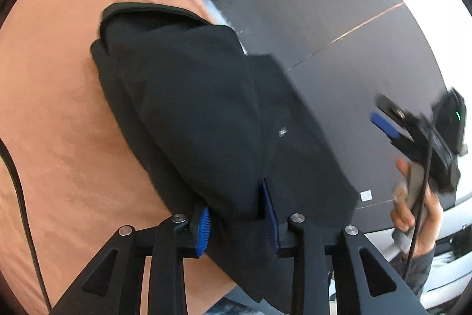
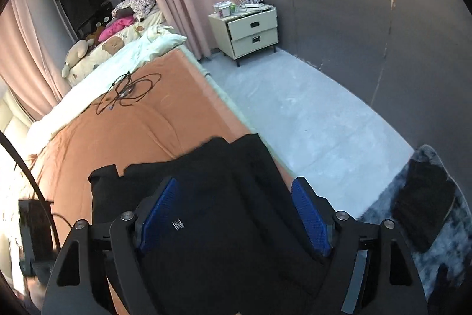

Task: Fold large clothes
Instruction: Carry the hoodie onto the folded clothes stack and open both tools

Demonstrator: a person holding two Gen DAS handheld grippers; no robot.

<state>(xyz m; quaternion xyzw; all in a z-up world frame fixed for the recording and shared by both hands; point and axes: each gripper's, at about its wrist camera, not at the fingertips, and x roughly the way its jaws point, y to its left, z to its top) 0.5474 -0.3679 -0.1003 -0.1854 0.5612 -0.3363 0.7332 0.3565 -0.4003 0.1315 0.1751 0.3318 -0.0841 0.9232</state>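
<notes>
Black fabric: the black garment [image 1: 191, 114] lies part-folded along the edge of the orange bedspread [image 1: 59, 108], 1 corner hanging past the bed edge toward the floor.
Left gripper: the left gripper [image 1: 239, 217] has its 2 blue pads closed in on a thick bunched fold of the garment; the cloth fills the gap between them, so it has a firm hold.
Right gripper: the right gripper [image 2: 236, 214] stands wide apart above the cloth, both blue pads bare, holding nothing.
Step in hand: by my reading, a fold is being carried by the left side while the right is free to take the next edge.
Doing it well: keep the bunched fold level and low over the bedspread so the layers below do not drag; bring the overhanging corner back onto the bed before laying the fold down; have the right gripper pinch a single clean edge, not a wad, so the crease lands straight.
Risk: the thick stack may slip out unevenly if the lift is quick.
Left view only: shows the clamped fold itself, and the right gripper off to the side in the person's hand [image 1: 413, 211].
Right view only: shows the room beyond, with loose cables [image 2: 126, 93] further up the bedspread, a nightstand [image 2: 250, 31], and a dark folded item [image 2: 421, 202] on a grey rug [image 2: 454, 256].
</notes>
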